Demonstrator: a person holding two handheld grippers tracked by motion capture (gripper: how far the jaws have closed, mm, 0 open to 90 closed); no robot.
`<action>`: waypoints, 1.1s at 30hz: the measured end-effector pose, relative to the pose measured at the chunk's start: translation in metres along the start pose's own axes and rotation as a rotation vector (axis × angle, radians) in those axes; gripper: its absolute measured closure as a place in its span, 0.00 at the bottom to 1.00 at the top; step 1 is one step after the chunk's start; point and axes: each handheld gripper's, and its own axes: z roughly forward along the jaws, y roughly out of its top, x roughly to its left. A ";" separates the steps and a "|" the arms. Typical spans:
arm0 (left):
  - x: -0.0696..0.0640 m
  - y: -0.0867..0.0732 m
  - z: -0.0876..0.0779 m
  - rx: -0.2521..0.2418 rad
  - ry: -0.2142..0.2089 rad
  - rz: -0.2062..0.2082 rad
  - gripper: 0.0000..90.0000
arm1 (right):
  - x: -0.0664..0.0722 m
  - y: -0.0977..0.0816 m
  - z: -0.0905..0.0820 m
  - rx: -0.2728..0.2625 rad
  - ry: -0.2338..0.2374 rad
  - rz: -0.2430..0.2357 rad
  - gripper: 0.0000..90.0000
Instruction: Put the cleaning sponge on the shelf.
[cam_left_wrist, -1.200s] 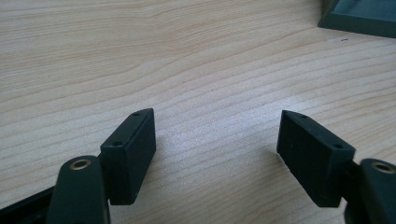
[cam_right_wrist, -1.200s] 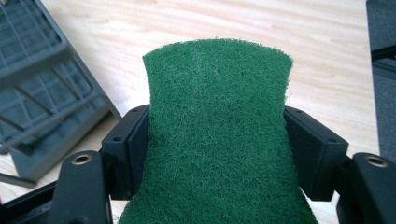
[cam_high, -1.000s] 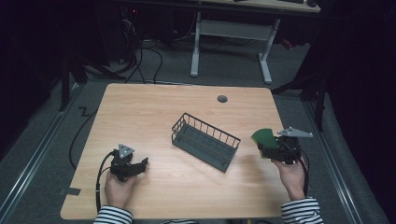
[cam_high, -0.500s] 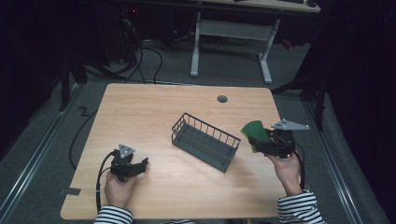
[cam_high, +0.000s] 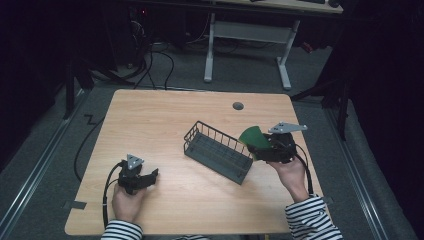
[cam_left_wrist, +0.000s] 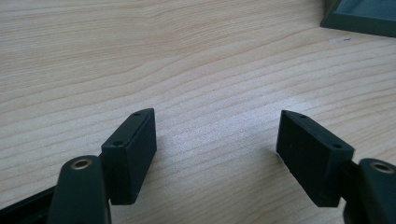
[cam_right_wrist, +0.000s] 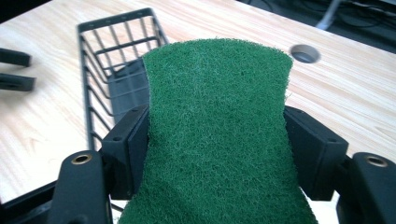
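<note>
Left hand-held gripper (cam_high: 150, 176) agape; right (cam_high: 264, 146) clamped.

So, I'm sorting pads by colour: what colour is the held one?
Dark green; the scouring pad shows best in the right gripper view.

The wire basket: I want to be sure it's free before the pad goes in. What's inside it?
The basket looks empty: only its dark floor shows. In the right gripper view the green pad, held by the right gripper, covers its near end.
</note>
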 end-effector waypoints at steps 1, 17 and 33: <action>0.000 0.000 0.000 0.000 0.001 0.001 0.33 | 0.002 0.002 0.002 0.005 0.005 -0.015 0.34; 0.000 0.000 0.000 0.002 0.002 0.003 0.32 | 0.024 0.014 0.039 0.085 0.071 -0.126 0.34; 0.000 0.000 0.000 0.001 0.002 0.002 0.32 | 0.032 0.009 0.049 0.145 0.054 -0.195 0.33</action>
